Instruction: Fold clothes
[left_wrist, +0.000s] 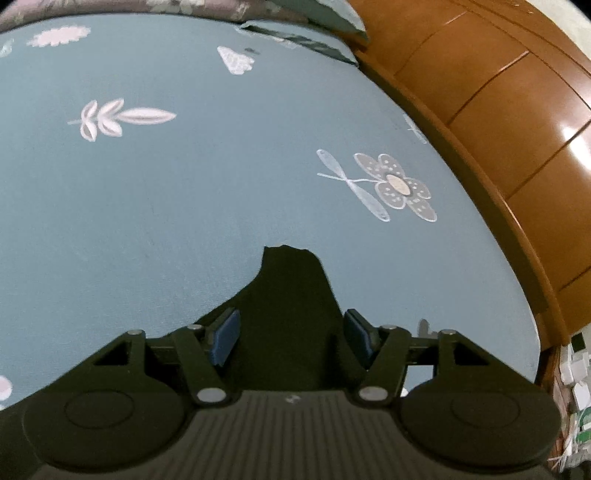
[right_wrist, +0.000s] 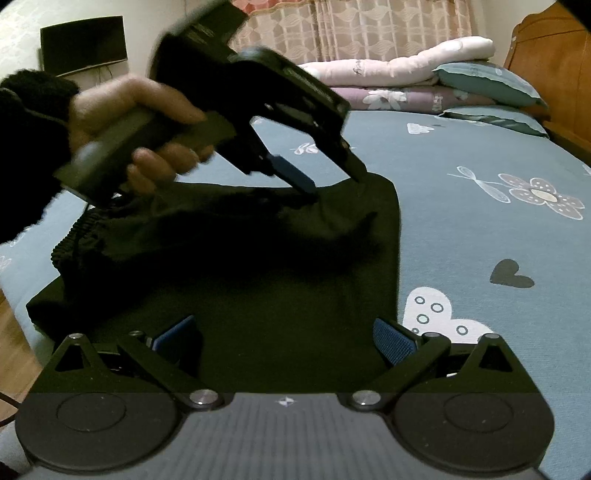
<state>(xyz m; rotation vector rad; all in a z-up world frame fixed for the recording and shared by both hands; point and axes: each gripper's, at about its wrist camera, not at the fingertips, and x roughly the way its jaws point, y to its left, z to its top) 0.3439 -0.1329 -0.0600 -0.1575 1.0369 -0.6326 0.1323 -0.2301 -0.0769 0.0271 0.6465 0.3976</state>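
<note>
A black garment (right_wrist: 258, 280) lies on the bed (right_wrist: 480, 229). The left claw (right_wrist: 332, 184) stands wide at its far corner; the right claw (right_wrist: 288, 343) gapes wide over its near edge. A shallow pinch could drop the fabric, spoiling the fold.

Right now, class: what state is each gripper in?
Left gripper: open, fingers straddling a corner of the black garment.
Right gripper: open, garment between its fingers, not clamped.

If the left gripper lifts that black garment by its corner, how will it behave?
Probably floppy: the black garment already creases and peaks beneath the left gripper. Likely light, so the rest may drag across the bedsheet.
</note>
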